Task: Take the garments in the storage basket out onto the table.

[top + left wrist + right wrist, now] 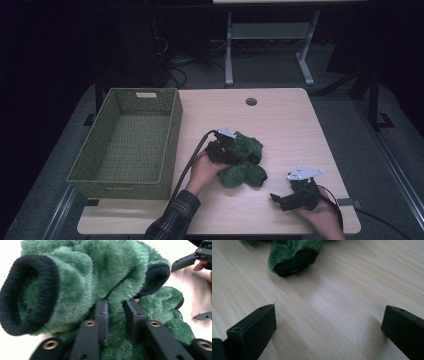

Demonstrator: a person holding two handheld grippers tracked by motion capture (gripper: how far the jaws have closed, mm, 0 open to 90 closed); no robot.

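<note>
A fuzzy green garment with black knit cuffs lies bunched in the middle of the table. My left gripper is down on its left side. In the left gripper view a fold of the green garment sits between the jaws of the left gripper, which stand a little apart and open. My right gripper rests near the table's front right edge, its jaws wide open over bare wood, as the right gripper view shows. One cuff of the garment lies ahead of it, apart.
A woven olive basket stands at the left of the table and holds nothing I can see. A round cable hole sits near the far edge. Bare wood stretches to the right of the garment. A desk frame stands on the dark floor behind.
</note>
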